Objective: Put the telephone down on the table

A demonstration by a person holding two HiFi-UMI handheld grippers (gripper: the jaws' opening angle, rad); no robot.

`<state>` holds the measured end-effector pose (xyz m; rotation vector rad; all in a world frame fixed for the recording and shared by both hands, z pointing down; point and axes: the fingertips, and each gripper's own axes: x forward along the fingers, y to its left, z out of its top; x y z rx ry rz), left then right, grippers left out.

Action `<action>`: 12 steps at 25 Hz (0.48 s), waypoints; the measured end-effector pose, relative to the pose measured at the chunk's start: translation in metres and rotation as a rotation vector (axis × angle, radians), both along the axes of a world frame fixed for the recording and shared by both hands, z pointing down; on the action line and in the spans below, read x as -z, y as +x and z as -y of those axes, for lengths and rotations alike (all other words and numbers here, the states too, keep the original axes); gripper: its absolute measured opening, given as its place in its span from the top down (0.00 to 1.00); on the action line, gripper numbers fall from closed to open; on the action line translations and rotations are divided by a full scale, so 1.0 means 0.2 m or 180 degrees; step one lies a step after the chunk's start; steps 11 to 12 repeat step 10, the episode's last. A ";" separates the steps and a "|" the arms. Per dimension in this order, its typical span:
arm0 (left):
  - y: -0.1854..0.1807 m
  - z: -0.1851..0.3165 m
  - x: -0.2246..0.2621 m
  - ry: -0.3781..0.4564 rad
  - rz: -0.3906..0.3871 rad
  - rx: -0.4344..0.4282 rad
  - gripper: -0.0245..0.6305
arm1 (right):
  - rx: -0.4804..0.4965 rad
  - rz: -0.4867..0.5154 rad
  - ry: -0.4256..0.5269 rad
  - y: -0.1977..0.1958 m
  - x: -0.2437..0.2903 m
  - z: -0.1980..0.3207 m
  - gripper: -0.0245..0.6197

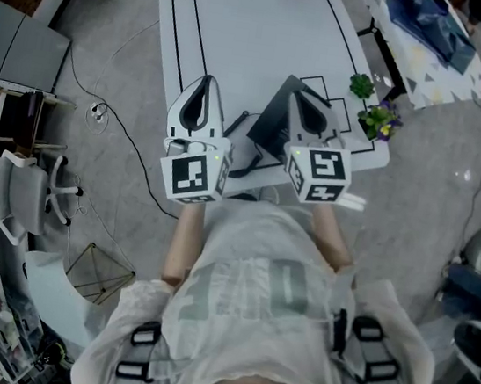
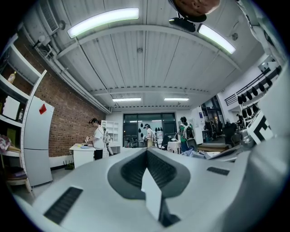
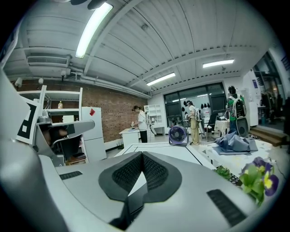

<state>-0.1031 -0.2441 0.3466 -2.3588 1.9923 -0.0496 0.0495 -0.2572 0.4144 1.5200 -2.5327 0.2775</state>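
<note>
A dark grey telephone [image 1: 266, 126] with black cords [image 1: 242, 167] lies on the near edge of the white table [image 1: 246, 28], between my two grippers. My left gripper [image 1: 206, 81] hovers just left of it, shut and empty. My right gripper [image 1: 294, 89] hangs over the telephone's right side, also shut with nothing in it. In the left gripper view the jaws [image 2: 146, 154] meet and point level across the room. The right gripper view shows my right gripper [image 3: 142, 156] shut, with the table top [image 3: 158, 152] beyond. Neither gripper view shows the telephone.
Two small potted plants [image 1: 360, 85] [image 1: 379, 119] stand at the table's right edge, and purple flowers [image 3: 256, 176] show close to the right gripper. A small fan [image 3: 177, 134] sits at the table's far end. Blue cloth [image 1: 433, 23] lies on a neighbouring table. An office chair [image 1: 27, 192] stands at the left.
</note>
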 end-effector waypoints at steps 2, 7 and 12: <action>0.01 0.00 -0.01 -0.0012 0.0020 -0.0020 0.95 | -0.0009 -0.0002 -0.0006 0.00 0.00 0.00 0.95; -0.01 0.01 -0.03 -0.0059 0.0004 -0.0004 0.95 | -0.0029 0.0013 -0.0016 0.00 -0.02 0.01 0.95; -0.02 0.02 -0.04 -0.0055 0.0015 -0.0029 0.95 | -0.0034 0.0020 -0.0025 0.00 -0.03 0.01 0.95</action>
